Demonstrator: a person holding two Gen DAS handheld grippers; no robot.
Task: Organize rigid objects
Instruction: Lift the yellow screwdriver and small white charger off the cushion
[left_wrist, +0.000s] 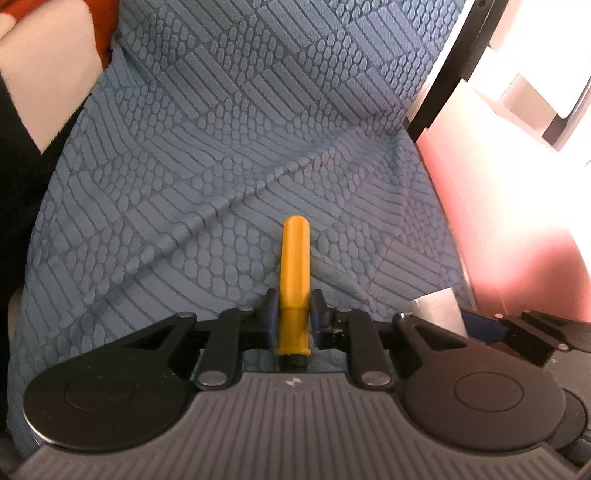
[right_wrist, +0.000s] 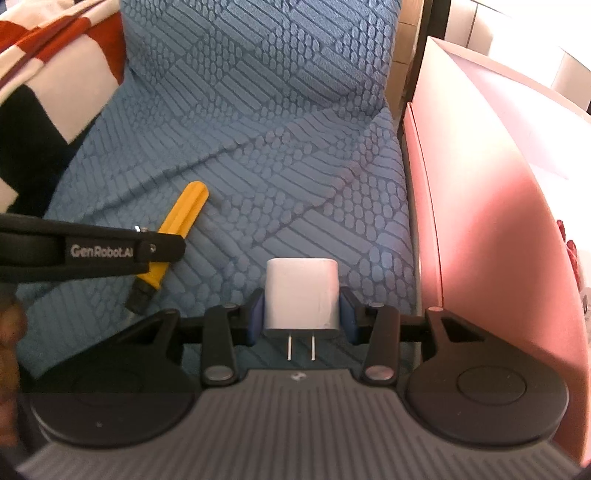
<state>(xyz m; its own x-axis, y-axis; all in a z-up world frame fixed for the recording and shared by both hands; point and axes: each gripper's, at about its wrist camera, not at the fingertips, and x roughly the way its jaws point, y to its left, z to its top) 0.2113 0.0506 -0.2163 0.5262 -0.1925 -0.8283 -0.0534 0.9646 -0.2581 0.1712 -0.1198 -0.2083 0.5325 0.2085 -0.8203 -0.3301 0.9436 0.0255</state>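
Looking along the left gripper (left_wrist: 291, 314), the left wrist view shows a yellow tool handle (left_wrist: 293, 280) lying on the blue patterned cushion (left_wrist: 221, 166) and pointing toward twelve o'clock. The jaws stand almost closed around its lower part, the left pad against it and a sliver of gap on the right, so whether the grip is firm cannot be told. At one to three o'clock a pink box (left_wrist: 498, 236) rises beside the cushion, and a striped blanket (left_wrist: 55, 55) sits at ten to eleven o'clock.

From the right wrist view, the right gripper (right_wrist: 302, 314) is clamped on a white plug adapter (right_wrist: 302, 291), its two prongs pointing back toward the camera, and carries it above the cushion (right_wrist: 277, 147). The handle (right_wrist: 173, 236) lies at nine to ten o'clock with the left gripper (right_wrist: 110, 251) across it, its black tip (right_wrist: 138, 299) poking out below. The box wall (right_wrist: 480, 221) fills the three o'clock side.

The step in hand looks like picking up: one object secured, the other being taken. Where they belong is not shown; the box is a guess. The next move probably calls for a straight lift of the handle without letting it swivel. Open room lies toward twelve o'clock; the box wall at three o'clock and the blanket at eleven hem in the sides.
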